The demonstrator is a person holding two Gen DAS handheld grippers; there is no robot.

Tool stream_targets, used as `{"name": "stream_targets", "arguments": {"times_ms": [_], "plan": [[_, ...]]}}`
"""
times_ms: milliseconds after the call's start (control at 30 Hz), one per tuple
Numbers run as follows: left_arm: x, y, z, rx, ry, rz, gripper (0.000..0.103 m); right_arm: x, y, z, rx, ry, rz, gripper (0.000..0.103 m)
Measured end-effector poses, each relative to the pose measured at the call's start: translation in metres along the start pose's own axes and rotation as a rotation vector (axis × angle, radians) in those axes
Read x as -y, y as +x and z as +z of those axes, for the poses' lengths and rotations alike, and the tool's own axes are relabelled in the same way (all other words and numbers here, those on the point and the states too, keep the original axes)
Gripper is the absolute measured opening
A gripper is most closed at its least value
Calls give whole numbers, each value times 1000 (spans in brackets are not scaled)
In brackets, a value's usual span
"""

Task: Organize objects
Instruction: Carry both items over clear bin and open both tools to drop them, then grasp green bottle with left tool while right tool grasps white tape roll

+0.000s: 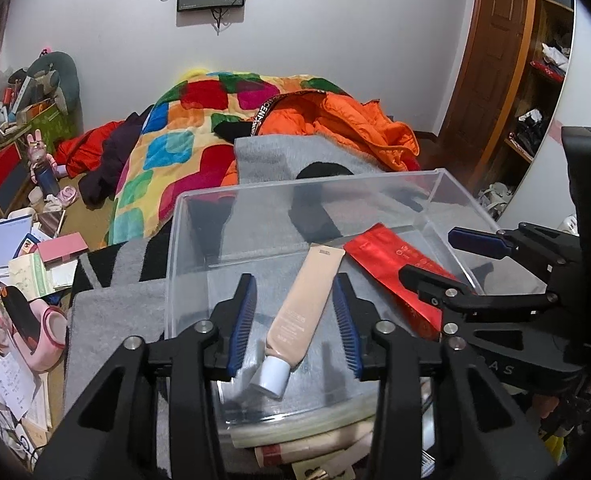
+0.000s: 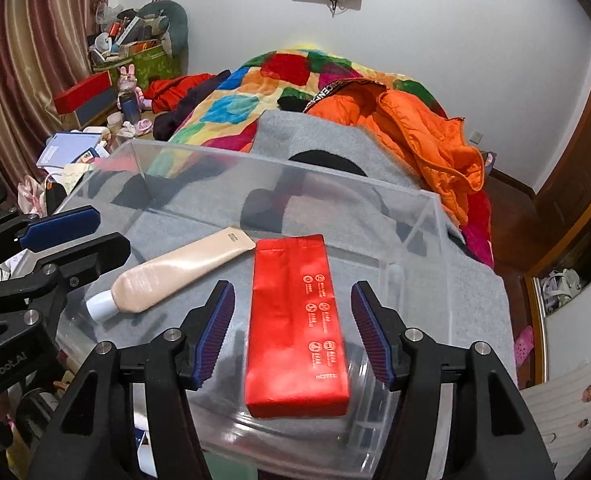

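A clear plastic box [image 1: 199, 216] [image 2: 143, 160] stands on a grey blanket. Inside it lie a beige cosmetic tube with a white cap [image 1: 303, 312] [image 2: 175, 276] and a red foil pouch [image 1: 391, 268] [image 2: 295, 320], side by side. My left gripper [image 1: 295, 320] is open, its blue-padded fingers either side of the tube and apart from it. My right gripper [image 2: 293, 332] is open, its fingers either side of the pouch without touching it. The right gripper also shows in the left wrist view [image 1: 443, 256], and the left gripper in the right wrist view [image 2: 79, 236].
The box sits on a grey blanket [image 1: 111, 320] over a bed with a colourful quilt [image 1: 183, 136] and an orange jacket [image 1: 347, 120]. Books, boxes and a pink item [image 1: 43, 336] clutter the left side. A wooden shelf [image 1: 535, 92] stands at right.
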State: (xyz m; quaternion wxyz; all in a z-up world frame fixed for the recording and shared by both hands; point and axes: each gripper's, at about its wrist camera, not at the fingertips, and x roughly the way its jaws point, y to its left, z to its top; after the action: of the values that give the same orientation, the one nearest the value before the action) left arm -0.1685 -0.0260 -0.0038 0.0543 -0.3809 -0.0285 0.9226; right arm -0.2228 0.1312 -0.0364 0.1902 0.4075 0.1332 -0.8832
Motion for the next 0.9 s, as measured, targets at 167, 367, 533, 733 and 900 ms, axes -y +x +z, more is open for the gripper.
{"name": "stream_targets", "arguments": {"times_ms": [167, 367, 533, 733, 900], "plan": [[3, -19, -1, 44, 5, 12, 68, 2, -19, 0, 47, 9, -16, 73], [8, -43, -7, 78, 17, 17, 81, 4, -54, -7, 131, 6, -64, 82], [9, -60, -19, 94, 22, 27, 84, 8, -79, -21, 174, -5, -77, 83], [9, -65, -44, 61, 17, 28, 85, 16, -95, -44, 185, 13, -62, 83], [13, -64, -65, 22, 13, 11, 85, 19, -101, -68, 170, 13, -65, 83]]}}
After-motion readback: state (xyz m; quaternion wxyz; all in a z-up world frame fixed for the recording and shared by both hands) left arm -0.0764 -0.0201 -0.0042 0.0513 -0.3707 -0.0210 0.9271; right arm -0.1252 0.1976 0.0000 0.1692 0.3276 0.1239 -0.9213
